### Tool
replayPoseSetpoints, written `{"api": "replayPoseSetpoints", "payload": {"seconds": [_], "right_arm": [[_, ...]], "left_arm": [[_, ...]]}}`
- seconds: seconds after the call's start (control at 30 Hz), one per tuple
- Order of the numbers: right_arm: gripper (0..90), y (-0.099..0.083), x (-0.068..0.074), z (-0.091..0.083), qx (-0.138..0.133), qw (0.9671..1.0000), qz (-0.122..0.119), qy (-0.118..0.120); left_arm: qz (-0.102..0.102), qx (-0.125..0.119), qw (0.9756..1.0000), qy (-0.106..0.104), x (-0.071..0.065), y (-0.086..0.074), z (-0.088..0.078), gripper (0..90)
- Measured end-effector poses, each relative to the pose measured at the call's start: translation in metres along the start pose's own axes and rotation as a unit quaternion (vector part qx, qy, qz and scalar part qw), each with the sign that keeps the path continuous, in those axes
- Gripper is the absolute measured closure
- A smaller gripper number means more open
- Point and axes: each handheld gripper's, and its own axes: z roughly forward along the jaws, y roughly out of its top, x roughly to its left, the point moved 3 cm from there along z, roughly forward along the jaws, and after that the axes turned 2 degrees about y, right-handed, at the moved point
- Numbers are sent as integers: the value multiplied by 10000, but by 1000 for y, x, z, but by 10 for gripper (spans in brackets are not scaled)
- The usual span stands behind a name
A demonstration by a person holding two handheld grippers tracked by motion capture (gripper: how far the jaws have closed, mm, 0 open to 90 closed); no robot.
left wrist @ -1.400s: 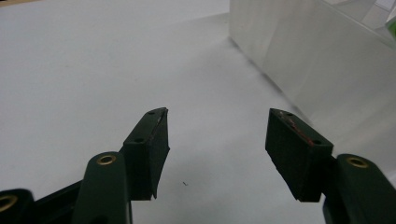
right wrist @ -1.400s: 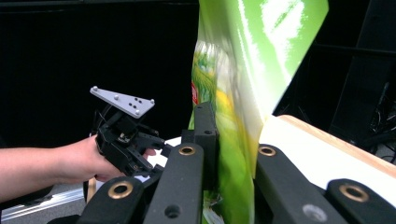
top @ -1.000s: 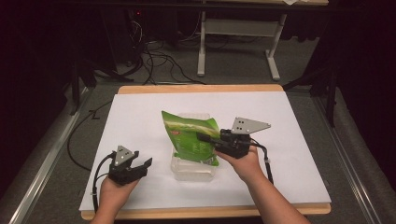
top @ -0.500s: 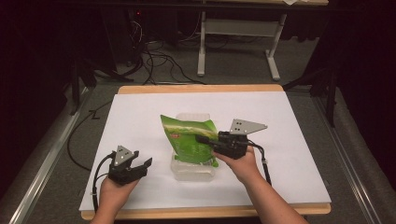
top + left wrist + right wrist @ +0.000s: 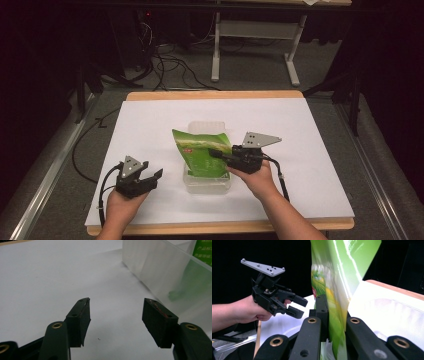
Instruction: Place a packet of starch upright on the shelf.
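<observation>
My right hand-held gripper (image 5: 216,152) is pinching the green pouch (image 5: 201,152) by its edge, holding it upright over the clear plastic container (image 5: 207,184) mid-tabletop (image 5: 310,150). The left hand-held gripper (image 5: 150,172) rests spread, nothing between its jaws, beside the container. I judge the pouch light, floppy and slick, so gripping near the stiffer sealed edge seems safest.

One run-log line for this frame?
right gripper: shut on green bag | bag: over clear tub | left gripper: open, empty
</observation>
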Motion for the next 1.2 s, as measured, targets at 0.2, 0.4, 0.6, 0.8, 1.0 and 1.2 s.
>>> {"api": "replayPoseSetpoints", "payload": {"seconds": [0.2, 0.4, 0.6, 0.8, 1.0, 1.2], "right_arm": [[872, -2, 0, -2, -20, 10000, 16, -42], [871, -4, 1, -3, -26, 9999, 52, -91], [870, -9, 0, -4, -10, 9999, 73, -139], [869, -15, -2, -4, 73, 9997, 66, -213], [869, -18, 0, -3, 54, 9997, 69, -217], [867, -19, 1, -3, 50, 9997, 41, -248]], "left_arm": [[16, -3, 10000, -7, -1, 0, 0, 400], [18, -6, 10000, -4, -1, 0, -1, 400], [61, 7, 10000, -11, -2, 1, -1, 399], [69, 13, 10000, -18, -2, 1, -1, 399], [76, 19, 10000, -28, -2, 1, -1, 398], [84, 27, 10000, -34, -3, 0, -1, 397]]}}
